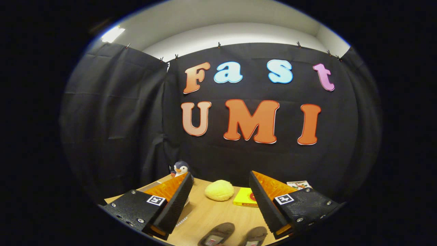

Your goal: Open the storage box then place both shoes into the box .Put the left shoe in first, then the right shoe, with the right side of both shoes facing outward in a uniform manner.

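I hold the gripper point(220, 201) raised above the wooden table point(211, 218), its two fingers spread wide with nothing between them or pressed by them. The pair of shoes point(234, 235) lies on the table close below and between the fingers, toes pointing away from me, the two shoes side by side and slightly apart. I cannot see the storage box from here, so its location stays undetermined.

Procedure for the current step, as I judge it: the task starts with opening the box, so I first tilt the gripper down or pan to locate the box and its lid edge. I keep the fingers wide until one sits on each side of the lid edge or handle, then close squarely, avoiding a skewed bite that would slip.

Materials: the shoes look like soft, dark brown fabric slippers with low rounded openings and a light insole patch; they will likely deform under pressure, so a grip on the heel rim or side wall should hold better than the toe. Beyond the fingers sit a pale yellow, rounded, spongy-looking lump point(219, 190), a flat yellow box point(245, 198) with printed face, a small plush penguin point(181, 168), and a printed card point(298, 185).
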A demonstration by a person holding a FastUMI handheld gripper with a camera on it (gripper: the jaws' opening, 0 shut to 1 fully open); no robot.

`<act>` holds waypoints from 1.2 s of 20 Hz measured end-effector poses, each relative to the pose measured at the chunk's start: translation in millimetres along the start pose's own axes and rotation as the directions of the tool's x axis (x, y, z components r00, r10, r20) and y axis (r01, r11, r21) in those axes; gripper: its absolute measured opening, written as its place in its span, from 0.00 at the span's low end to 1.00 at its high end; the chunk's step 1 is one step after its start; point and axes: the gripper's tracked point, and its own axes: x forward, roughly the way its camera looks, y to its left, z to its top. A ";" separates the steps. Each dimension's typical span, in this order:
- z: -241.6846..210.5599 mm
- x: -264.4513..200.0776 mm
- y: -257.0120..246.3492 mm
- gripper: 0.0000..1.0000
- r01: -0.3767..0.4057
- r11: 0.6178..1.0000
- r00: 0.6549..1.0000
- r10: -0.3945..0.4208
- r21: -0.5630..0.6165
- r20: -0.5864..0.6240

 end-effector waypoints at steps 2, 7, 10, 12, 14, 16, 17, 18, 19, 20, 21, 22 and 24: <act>-17.5 13.2 18.4 1.00 -0.046 0.999 0.998 0.047 0.018 -0.039; -74.2 39.7 60.1 1.00 -0.123 0.989 0.975 0.137 0.087 -0.174; -114.9 53.3 82.8 1.00 -0.166 0.972 0.935 0.209 0.168 -0.285; -148.4 60.6 97.0 1.00 -0.178 0.950 0.894 0.265 0.254 -0.362; -176.1 65.7 109.6 1.00 -0.182 0.925 0.848 0.319 0.332 -0.424; -199.0 69.5 120.3 0.98 -0.187 0.900 0.803 0.371 0.393 -0.466; -211.5 72.1 125.5 0.98 -0.188 0.886 0.781 0.397 0.424 -0.482; -223.3 73.4 130.9 0.98 -0.187 0.870 0.760 0.422 0.457 -0.493; -234.3 73.9 135.1 0.98 -0.188 0.851 0.737 0.452 0.490 -0.503; -245.0 74.1 142.4 0.98 -0.191 0.827 0.711 0.488 0.529 -0.506; -254.9 72.8 149.5 0.97 -0.185 0.790 0.672 0.535 0.584 -0.511; -263.4 68.4 156.0 0.97 -0.163 0.746 0.643 0.577 0.646 -0.504; -266.3 72.1 160.1 0.96 -0.133 0.651 0.622 0.642 0.747 -0.448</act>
